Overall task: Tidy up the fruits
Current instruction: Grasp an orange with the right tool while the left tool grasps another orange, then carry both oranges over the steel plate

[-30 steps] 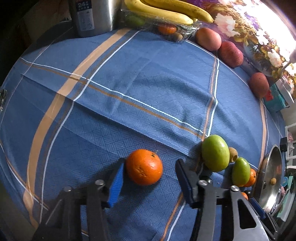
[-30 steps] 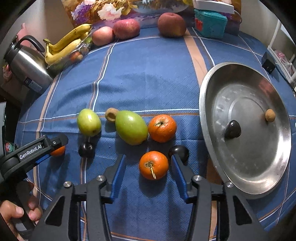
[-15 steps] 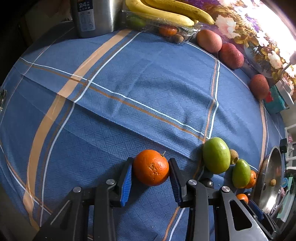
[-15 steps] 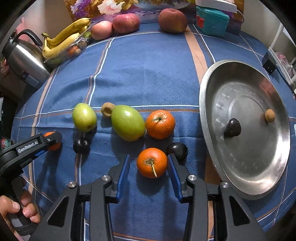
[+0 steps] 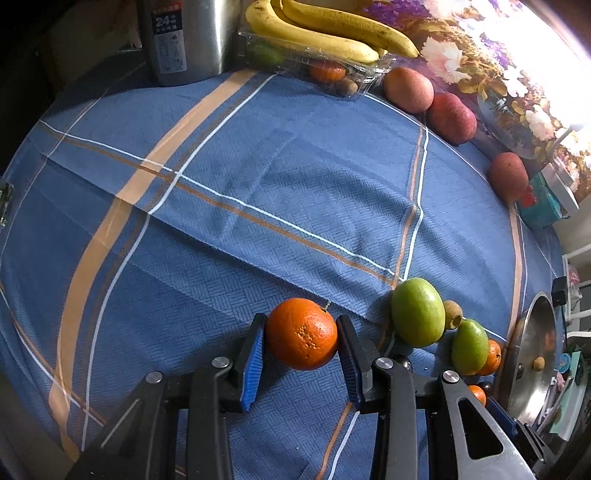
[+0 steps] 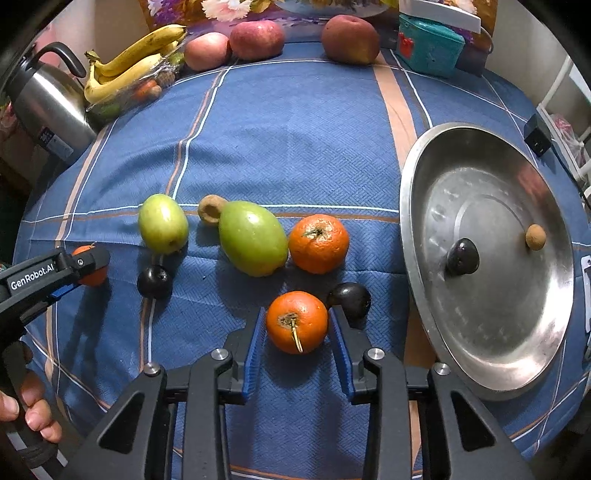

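Where fruit lies, blue striped tablecloth, steel tray, floral backdrop

Your two wrist fisheyes, each mounted behind its hand-held gripper, look steeply down at the table from close above, both sharing the green fruits, steel plate and far bananas.

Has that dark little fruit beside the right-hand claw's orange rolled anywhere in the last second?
No. The dark fruit sits in the same spot below the other orange, left of the metal pan.
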A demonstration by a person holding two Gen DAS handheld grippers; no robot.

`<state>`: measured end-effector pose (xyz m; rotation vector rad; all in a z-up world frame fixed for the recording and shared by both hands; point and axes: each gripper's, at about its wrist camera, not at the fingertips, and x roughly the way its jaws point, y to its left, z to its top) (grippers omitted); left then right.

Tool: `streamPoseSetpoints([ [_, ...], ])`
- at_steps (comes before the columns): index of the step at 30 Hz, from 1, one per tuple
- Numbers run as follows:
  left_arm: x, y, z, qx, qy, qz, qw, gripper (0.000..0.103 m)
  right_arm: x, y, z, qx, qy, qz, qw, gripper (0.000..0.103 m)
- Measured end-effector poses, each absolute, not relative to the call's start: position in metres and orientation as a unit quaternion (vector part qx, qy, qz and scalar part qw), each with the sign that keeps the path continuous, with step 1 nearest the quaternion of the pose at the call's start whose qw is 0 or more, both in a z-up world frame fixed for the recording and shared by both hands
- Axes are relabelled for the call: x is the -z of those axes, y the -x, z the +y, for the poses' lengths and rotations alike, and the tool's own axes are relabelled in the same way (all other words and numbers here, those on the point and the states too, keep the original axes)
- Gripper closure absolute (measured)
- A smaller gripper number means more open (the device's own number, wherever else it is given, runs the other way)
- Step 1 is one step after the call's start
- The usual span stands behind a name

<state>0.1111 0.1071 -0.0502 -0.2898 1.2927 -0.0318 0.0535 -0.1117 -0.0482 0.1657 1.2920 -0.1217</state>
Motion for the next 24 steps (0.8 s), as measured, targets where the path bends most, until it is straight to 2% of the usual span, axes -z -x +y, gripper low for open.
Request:
streamPoseSetpoints([
  [24, 0.028, -0.107, 0.074, 0.035, 0.103, 0.583, 0.805, 0.063, 0.014, -0.045, -0.136, 0.061, -0.113, 0.556, 0.821, 0.067],
])
